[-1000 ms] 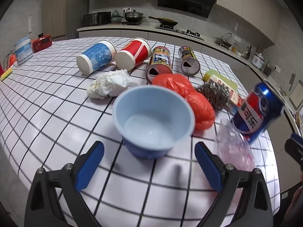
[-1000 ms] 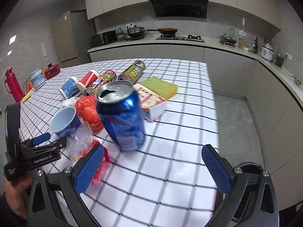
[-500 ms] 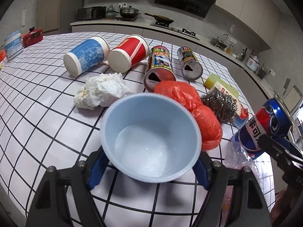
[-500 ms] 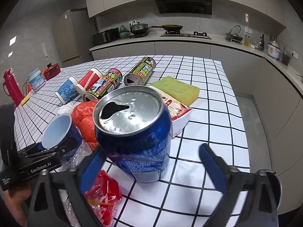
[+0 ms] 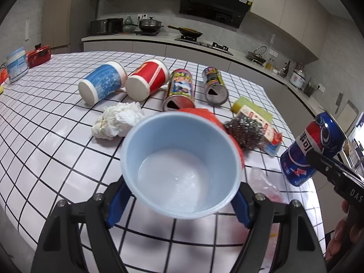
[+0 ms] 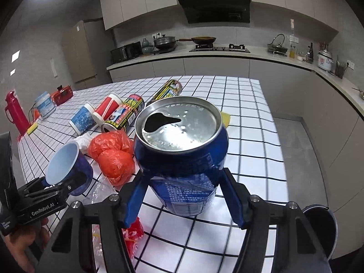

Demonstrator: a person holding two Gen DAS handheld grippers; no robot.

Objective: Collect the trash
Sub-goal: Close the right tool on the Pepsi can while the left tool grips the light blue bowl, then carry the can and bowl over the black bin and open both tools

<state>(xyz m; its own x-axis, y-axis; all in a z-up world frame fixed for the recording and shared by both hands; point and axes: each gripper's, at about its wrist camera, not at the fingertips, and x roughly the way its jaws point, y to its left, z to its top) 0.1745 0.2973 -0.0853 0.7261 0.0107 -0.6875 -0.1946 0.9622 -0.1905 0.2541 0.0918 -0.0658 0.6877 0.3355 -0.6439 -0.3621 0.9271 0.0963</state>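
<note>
A pale blue plastic cup (image 5: 179,159) stands upright between the fingers of my left gripper (image 5: 180,193), whose blue pads press on both its sides. The right wrist view shows the same cup (image 6: 66,159) at the left, in that gripper (image 6: 56,186). An opened blue soda can (image 6: 182,141) stands upright between the pads of my right gripper (image 6: 182,182). Its jaws are closing and both pads touch the can's wall. The can (image 5: 311,150) also shows at the right edge of the left wrist view.
On the checked table (image 5: 45,136) lie a crumpled tissue (image 5: 118,120), a blue paper cup (image 5: 102,84), a red paper cup (image 5: 147,82), two tins (image 5: 180,88), an orange bag (image 6: 111,154), a steel scourer (image 5: 245,129), and a sponge (image 5: 252,107). A round bin (image 6: 323,223) stands on the floor, right.
The left jaws came together on the blue cup and have held it since. The right gripper moved up to the can and its wide jaws narrowed onto it.
</note>
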